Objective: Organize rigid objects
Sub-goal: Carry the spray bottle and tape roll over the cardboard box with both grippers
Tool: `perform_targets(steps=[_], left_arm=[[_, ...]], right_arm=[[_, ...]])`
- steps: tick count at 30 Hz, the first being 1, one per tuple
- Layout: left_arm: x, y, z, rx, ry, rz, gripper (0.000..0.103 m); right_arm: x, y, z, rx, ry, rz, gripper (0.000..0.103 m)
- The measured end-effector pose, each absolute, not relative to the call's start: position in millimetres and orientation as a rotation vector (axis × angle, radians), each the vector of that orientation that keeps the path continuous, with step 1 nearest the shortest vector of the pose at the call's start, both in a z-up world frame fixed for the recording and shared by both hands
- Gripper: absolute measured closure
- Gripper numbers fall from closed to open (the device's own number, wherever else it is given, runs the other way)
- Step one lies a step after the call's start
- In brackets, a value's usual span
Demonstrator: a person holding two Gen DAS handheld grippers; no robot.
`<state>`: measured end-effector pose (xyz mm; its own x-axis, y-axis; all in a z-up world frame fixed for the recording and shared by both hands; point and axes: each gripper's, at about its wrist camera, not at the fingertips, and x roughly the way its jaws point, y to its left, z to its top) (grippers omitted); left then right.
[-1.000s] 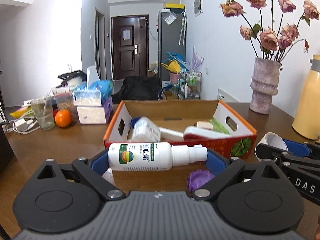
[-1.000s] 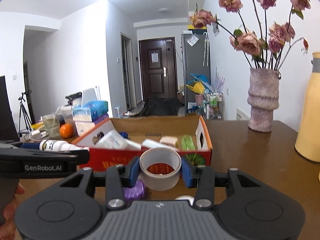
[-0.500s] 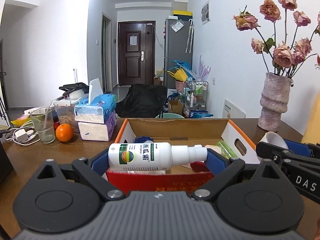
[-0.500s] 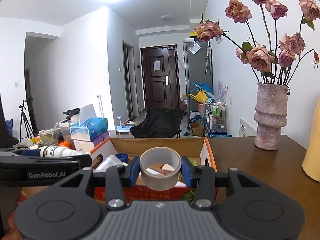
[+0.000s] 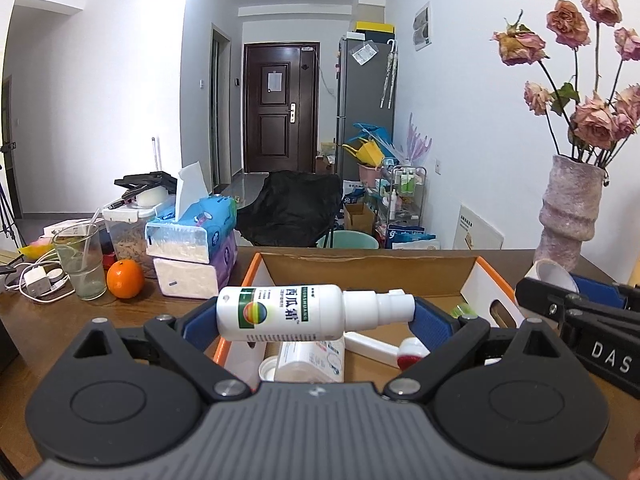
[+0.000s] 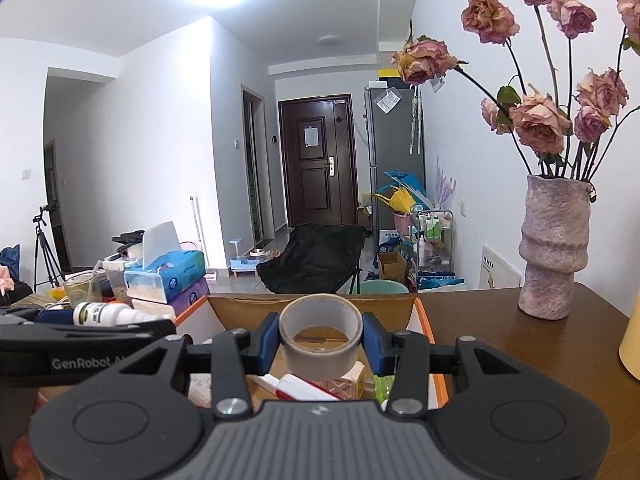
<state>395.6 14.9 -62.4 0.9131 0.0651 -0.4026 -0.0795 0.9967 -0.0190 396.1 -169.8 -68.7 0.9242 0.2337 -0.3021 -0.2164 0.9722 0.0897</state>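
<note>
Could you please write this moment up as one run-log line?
left gripper: shut on spray bottle | right gripper: shut on tape roll | both above cardboard box | nothing released

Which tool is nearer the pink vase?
Right. The right tool, gripping the tape roll, is on the side of the box toward the vase; the left tool is farther over.

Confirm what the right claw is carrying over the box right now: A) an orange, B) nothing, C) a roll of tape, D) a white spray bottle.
C: in the right wrist view the right claw has its blue pads pressed on either side of a roll of tape, above the cardboard box; the white spray bottle is in the left claw.
</note>
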Motion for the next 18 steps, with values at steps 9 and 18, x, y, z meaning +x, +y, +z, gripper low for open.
perform_targets(steps=[9,18], left_arm=[[429,24,-68,-0.045,0.428,0.097,0.005],[459,22,-77,-0.032,0.453,0.097,0.005]], right_arm=[[427,-163,-78,0.062,0.344,0.242,0.060],[459,-158,-86,0.067,0.371,0.253,0.060]])
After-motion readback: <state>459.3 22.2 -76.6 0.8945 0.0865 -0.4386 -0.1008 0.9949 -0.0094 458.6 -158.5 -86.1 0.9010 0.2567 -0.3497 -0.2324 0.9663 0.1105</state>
